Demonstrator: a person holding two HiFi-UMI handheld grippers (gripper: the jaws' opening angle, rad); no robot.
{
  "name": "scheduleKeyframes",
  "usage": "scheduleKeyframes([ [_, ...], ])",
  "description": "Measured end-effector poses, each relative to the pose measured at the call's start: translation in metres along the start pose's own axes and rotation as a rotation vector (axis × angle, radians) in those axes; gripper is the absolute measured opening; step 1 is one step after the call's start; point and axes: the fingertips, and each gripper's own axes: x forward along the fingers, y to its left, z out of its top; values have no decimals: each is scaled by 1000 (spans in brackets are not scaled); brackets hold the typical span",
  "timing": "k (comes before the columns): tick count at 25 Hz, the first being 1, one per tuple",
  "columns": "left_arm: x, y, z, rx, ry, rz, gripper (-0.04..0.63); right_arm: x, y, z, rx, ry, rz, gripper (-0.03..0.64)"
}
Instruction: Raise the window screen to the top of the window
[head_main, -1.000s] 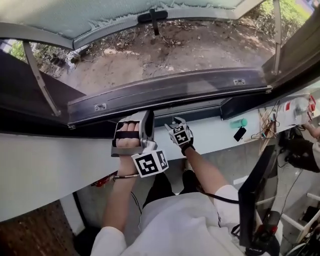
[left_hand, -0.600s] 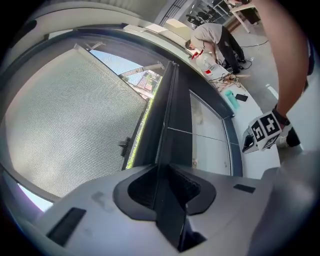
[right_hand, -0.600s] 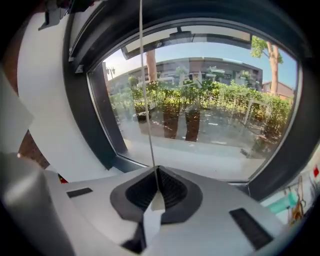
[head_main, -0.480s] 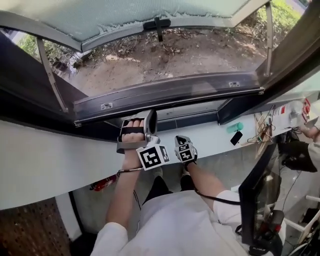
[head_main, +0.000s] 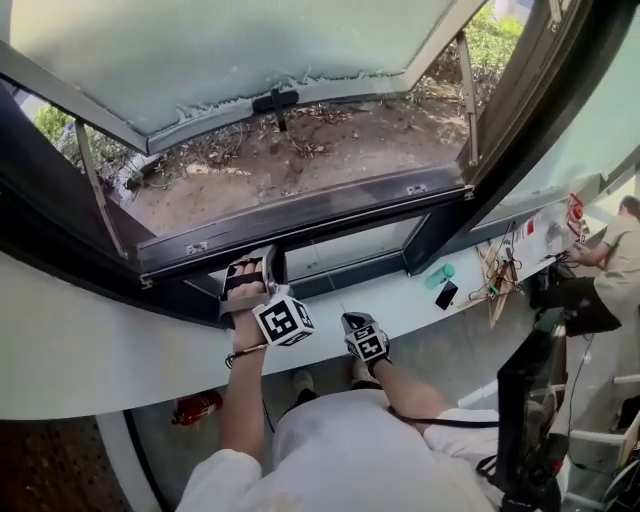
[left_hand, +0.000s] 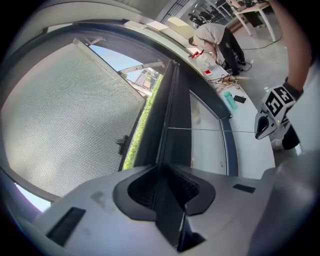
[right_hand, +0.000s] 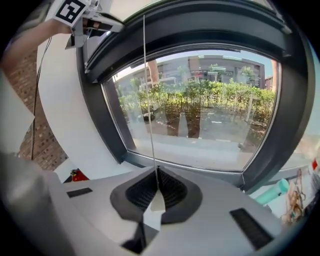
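I'm clamping my left tongs (left_hand: 161, 175) on the window bar (left_hand: 170, 115) and pinching the cord (right_hand: 148, 100) in my right tongs (right_hand: 156, 182), with the screen (left_hand: 75, 110) sitting at ten o'clock of my left tongs, and I'm fearing a jerk could slip the cord free.

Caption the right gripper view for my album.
Right gripper pinching a thin cord that runs up before the dark-framed window.
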Motion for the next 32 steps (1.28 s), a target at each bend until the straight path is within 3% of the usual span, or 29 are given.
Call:
scheduleKeyframes([
  [9,-2,1,3,6,14,21,58,3,17,4,13,-4,68,0],
  [16,-6,11,7,-30,-7,29,61,5,15,14,65,-32,67,0],
  [32,-20,44,16,-76,-57,121,61,9,21,51,24,-112,79,0],
])
